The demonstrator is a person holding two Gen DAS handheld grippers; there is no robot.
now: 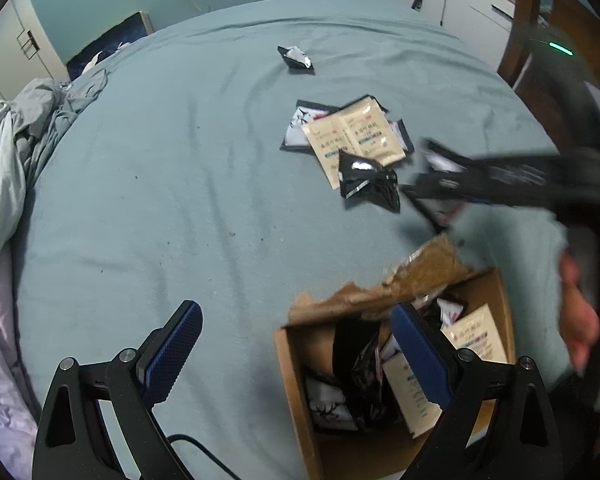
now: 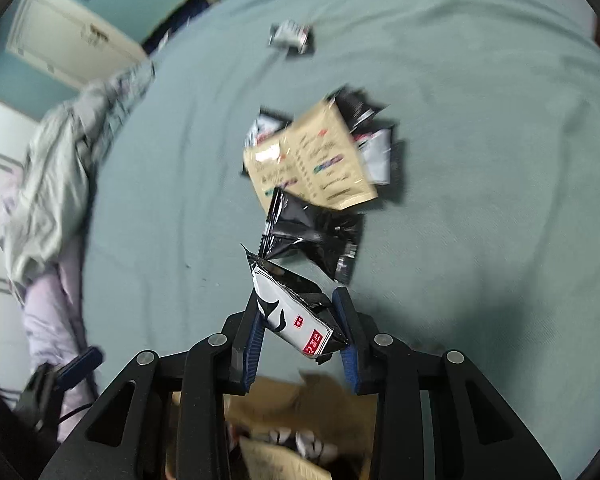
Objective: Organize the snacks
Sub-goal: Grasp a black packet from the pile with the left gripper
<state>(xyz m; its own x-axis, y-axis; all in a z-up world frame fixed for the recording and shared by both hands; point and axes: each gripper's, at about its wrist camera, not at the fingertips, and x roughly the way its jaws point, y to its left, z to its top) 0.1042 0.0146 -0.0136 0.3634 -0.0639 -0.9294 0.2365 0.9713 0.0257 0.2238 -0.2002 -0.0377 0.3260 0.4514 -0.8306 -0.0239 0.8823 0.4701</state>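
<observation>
Right gripper pinches a black-and-white foil snack packet, pointing away above the brown cardboard box directly beneath it.

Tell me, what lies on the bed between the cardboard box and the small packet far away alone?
In the left wrist view, between the box and the lone packet lies a pile of snacks: beige sachets over white-and-black packets, a black packet nearest.

Bare bedsheet left of packets
</observation>
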